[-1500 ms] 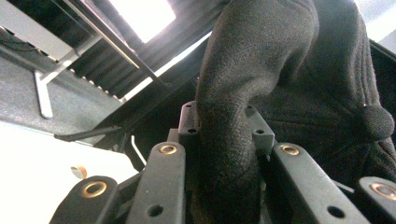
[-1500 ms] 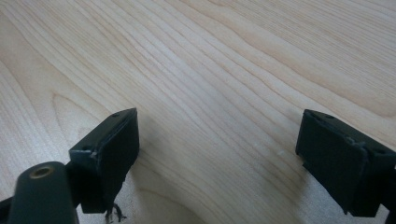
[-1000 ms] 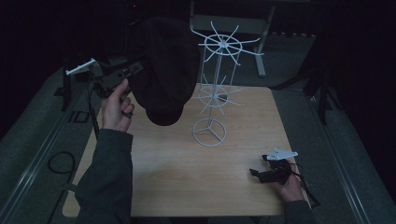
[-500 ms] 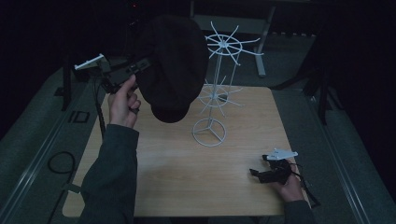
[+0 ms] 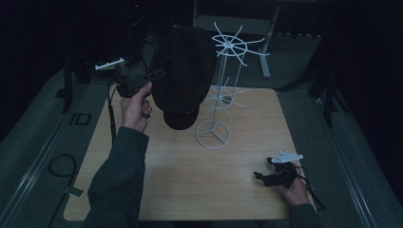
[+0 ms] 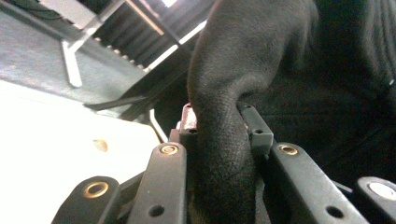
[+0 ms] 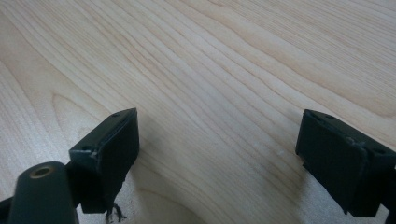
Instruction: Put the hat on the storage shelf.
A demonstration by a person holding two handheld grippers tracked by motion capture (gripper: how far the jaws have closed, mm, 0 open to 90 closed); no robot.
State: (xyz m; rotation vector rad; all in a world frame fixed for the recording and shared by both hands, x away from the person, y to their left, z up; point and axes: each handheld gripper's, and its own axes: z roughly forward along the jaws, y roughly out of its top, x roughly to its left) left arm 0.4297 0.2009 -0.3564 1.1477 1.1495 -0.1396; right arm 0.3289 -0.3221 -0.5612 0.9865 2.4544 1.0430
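A black cap [image 5: 183, 76] hangs in the air above the far left part of the wooden surface [image 5: 190, 175], its brim pointing down toward the boards. It is soft, dark and matte — the fabric looks finely knitted or felted in the left gripper view, where a thick fold of it [image 6: 224, 154] runs down between the jaws. The cap sits just beside the upper wheel of a white wire rack [image 5: 223, 90], which stands upright on a ring base near the middle of the surface; whether cap and rack touch cannot be told. The rack's spokes carry nothing.

The left hand-held gripper [image 5: 154, 76] is raised off the surface at the cap's left edge, its jaws closed tight on that fold of fabric, with the person's left hand [image 5: 135, 107] wrapped around its body. The right hand-held gripper [image 5: 259, 176] rests low at the near right corner, well apart from the rack — its jaws stand wide apart over bare wood [image 7: 219, 93], gripping nothing.
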